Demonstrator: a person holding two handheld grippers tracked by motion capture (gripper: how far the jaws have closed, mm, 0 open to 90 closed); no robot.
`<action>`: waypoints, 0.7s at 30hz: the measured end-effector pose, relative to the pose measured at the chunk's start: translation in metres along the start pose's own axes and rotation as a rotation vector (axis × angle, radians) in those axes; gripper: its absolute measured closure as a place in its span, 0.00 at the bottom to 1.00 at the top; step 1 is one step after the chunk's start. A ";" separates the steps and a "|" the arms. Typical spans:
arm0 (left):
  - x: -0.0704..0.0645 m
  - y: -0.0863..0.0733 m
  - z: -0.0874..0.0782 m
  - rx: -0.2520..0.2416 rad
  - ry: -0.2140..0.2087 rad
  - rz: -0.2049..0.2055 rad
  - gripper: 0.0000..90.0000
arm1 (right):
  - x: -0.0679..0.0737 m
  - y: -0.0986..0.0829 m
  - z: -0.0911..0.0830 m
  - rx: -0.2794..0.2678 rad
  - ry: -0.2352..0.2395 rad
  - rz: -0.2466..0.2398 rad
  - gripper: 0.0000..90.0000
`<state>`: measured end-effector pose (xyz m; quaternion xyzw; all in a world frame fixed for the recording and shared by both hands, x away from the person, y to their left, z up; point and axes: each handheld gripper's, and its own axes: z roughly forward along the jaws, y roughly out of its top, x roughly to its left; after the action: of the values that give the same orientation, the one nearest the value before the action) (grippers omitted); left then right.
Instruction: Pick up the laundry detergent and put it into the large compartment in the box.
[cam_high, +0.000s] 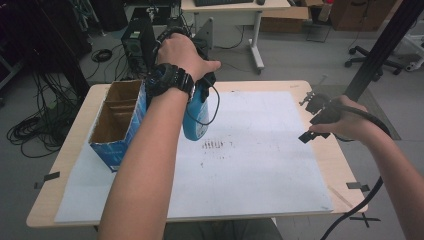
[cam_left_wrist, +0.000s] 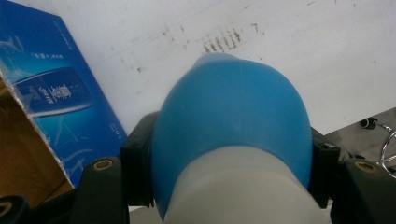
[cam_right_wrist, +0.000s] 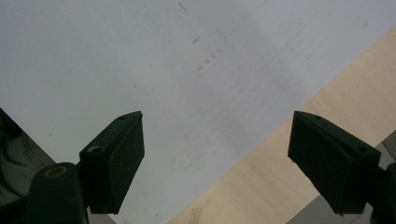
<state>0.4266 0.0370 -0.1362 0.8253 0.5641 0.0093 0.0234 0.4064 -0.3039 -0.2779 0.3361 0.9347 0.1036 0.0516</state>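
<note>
A blue bottle (cam_high: 195, 121) with a whitish near end (cam_left_wrist: 233, 116) hangs from my left gripper (cam_high: 201, 93), which is shut on it at both sides (cam_left_wrist: 229, 175). It sits just right of an open blue cardboard box (cam_high: 116, 125) with brown dividers inside (cam_left_wrist: 49, 88). I cannot tell whether the bottle's base touches the white sheet (cam_high: 250, 160). My right gripper (cam_high: 312, 119) hovers over the sheet's right edge, open, with nothing between its jaws (cam_right_wrist: 217, 158).
Dark smudge marks (cam_high: 214, 145) lie on the sheet just right of the bottle. The wooden table (cam_high: 330, 155) has bare margins and black tape bits (cam_high: 357, 186). Behind it stand a computer tower (cam_high: 136, 42), floor cables and a desk; a black post (cam_high: 380, 45) rises at right.
</note>
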 end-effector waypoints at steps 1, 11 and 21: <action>0.000 0.000 -0.002 0.001 0.000 0.000 0.41 | 0.000 0.000 0.000 -0.001 0.000 0.001 0.21; 0.005 0.001 -0.010 -0.004 -0.008 -0.021 0.41 | -0.001 0.002 0.000 -0.001 0.004 0.000 0.21; 0.011 0.000 -0.014 0.006 -0.009 -0.044 0.42 | -0.002 0.002 0.000 -0.004 0.007 -0.003 0.21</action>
<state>0.4300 0.0472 -0.1228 0.8127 0.5822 0.0031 0.0237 0.4097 -0.3034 -0.2778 0.3343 0.9351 0.1066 0.0490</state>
